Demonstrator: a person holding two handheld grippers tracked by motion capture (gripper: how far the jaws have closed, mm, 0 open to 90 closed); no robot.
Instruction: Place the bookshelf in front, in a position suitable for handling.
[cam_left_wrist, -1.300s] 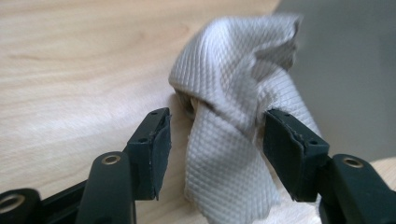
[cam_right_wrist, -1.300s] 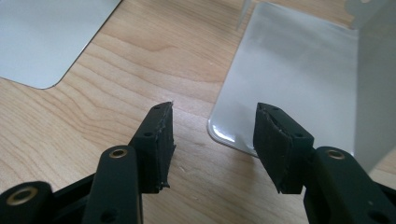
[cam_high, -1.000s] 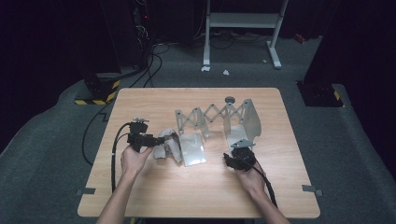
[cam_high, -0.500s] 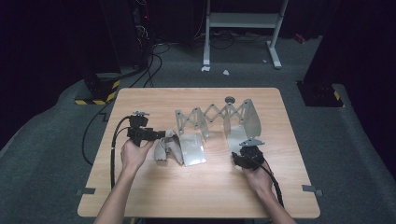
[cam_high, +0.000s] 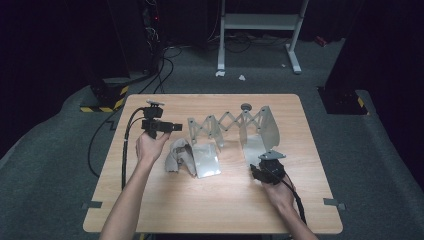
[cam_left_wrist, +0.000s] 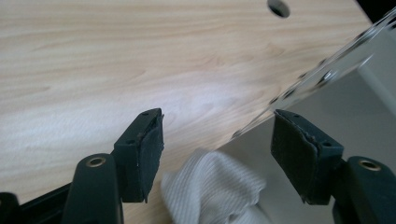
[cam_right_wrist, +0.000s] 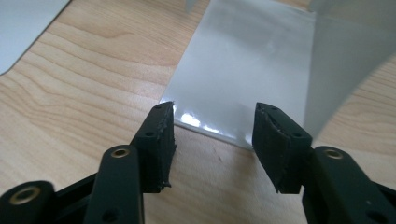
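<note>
Right now the grey cloth (cam_high: 177, 155) lies crumpled on the bench (cam_high: 150, 200), draped against the left flat plate (cam_high: 205, 161) of the folding metal rack (cam_high: 227, 127). Its long axis runs roughly front to back. The left gripper (cam_high: 172, 128) hovers just behind and above it, fingers (cam_left_wrist: 142, 154) apart and empty. The right gripper (cam_high: 256, 172) sits well off, facing the rack's right plate (cam_right_wrist: 243, 74); its fingers have just been closing, with nothing between them. Clearly the left hand is nearer.

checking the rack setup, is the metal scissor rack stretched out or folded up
Stretched out: the scissor rack shows open zigzag links between its two end plates on the table.
</note>
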